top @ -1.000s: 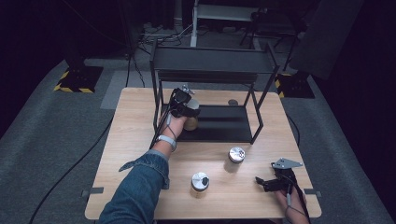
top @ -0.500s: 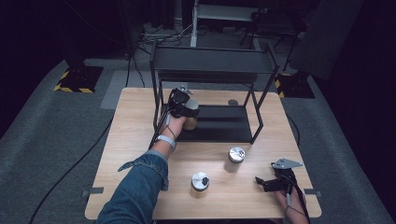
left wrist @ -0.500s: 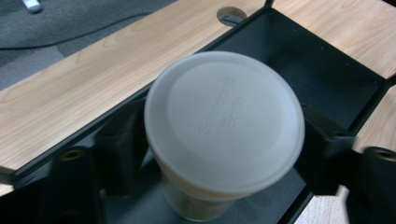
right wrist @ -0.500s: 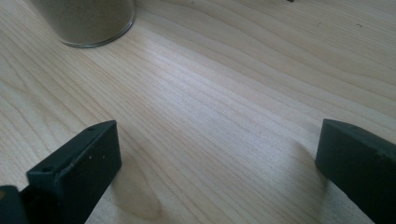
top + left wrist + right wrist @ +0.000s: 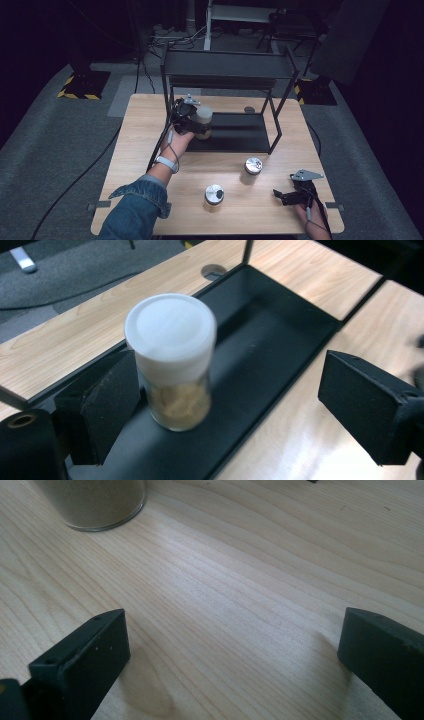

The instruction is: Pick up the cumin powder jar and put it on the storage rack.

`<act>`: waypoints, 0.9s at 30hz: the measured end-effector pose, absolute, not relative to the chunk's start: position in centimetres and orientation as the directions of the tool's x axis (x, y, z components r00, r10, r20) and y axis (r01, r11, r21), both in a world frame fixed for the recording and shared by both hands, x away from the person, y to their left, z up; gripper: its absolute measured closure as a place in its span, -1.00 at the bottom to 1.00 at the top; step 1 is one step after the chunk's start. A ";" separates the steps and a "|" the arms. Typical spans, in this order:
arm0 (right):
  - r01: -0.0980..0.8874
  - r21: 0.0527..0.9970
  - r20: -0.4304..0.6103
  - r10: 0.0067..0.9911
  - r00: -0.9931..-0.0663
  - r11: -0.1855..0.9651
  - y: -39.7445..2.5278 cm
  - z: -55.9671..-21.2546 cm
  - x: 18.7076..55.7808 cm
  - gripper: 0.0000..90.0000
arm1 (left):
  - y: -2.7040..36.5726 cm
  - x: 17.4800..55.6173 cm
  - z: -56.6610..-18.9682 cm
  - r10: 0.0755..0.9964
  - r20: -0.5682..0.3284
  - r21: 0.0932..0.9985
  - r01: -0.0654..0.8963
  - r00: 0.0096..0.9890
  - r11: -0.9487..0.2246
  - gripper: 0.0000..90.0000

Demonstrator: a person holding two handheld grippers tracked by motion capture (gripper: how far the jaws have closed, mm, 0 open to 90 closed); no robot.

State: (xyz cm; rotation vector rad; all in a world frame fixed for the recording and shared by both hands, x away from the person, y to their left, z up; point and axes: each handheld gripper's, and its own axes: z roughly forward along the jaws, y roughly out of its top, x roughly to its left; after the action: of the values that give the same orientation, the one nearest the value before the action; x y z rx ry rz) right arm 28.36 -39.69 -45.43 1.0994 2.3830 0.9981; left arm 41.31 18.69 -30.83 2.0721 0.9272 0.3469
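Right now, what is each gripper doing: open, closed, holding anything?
Left gripper: open, jaws wide around the white-lidded jar on the rack's bottom shelf, not clamped.
Right gripper: open, holding nothing, over the table.

Left arm (image 5: 131, 207): in a denim sleeve, stretched forward from the bottom edge, a band at the wrist.
Left hand (image 5: 177, 137): wrapped around the gripper's body from behind.
Left gripper (image 5: 192, 118): held far forward, jaws spread wide, one pad (image 5: 100, 400) at the near side, the other pad (image 5: 370, 410) well apart.
Right hand (image 5: 309, 214): low at the near right, little of the forearm in sight.
Right gripper (image 5: 284, 195): pointing left, jaws spread wide apart, close to the surface.
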 end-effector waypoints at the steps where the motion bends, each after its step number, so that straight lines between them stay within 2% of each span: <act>1: 0.530 0.715 -0.007 0.762 -0.647 0.456 -39.7 -45.4 28.4 -1.00 | 18.9 40.7 -30.6 0.715 -0.065 0.780 0.483 0.696 -0.399 -0.79; 8: 0.529 0.715 -0.007 0.761 -0.648 0.457 -39.7 -45.4 28.4 -1.00 | 20.5 37.8 -30.1 0.702 -0.062 0.771 0.481 0.709 -0.417 -0.82; 10: 0.527 0.715 -0.007 0.759 -0.651 0.458 -39.7 -45.4 28.4 -1.00 | 20.7 36.5 -30.0 0.703 -0.038 0.767 0.471 0.711 -0.435 -0.85; 16: 0.525 0.716 -0.005 0.756 -0.655 0.460 -39.8 -45.4 28.5 -1.00 | 22.6 33.1 -29.9 0.698 -0.033 0.791 0.446 0.715 -0.419 -0.85; 27: 0.526 0.716 -0.005 0.756 -0.655 0.460 -39.8 -45.4 28.5 -1.00 | 26.1 29.3 -32.0 0.709 -0.016 0.813 0.422 0.705 -0.402 -0.86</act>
State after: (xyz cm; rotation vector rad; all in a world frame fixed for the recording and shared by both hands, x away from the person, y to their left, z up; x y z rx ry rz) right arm 28.55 -39.76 -45.43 1.0892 2.3915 1.0044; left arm 29.30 26.08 -31.96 2.0507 0.8621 0.4225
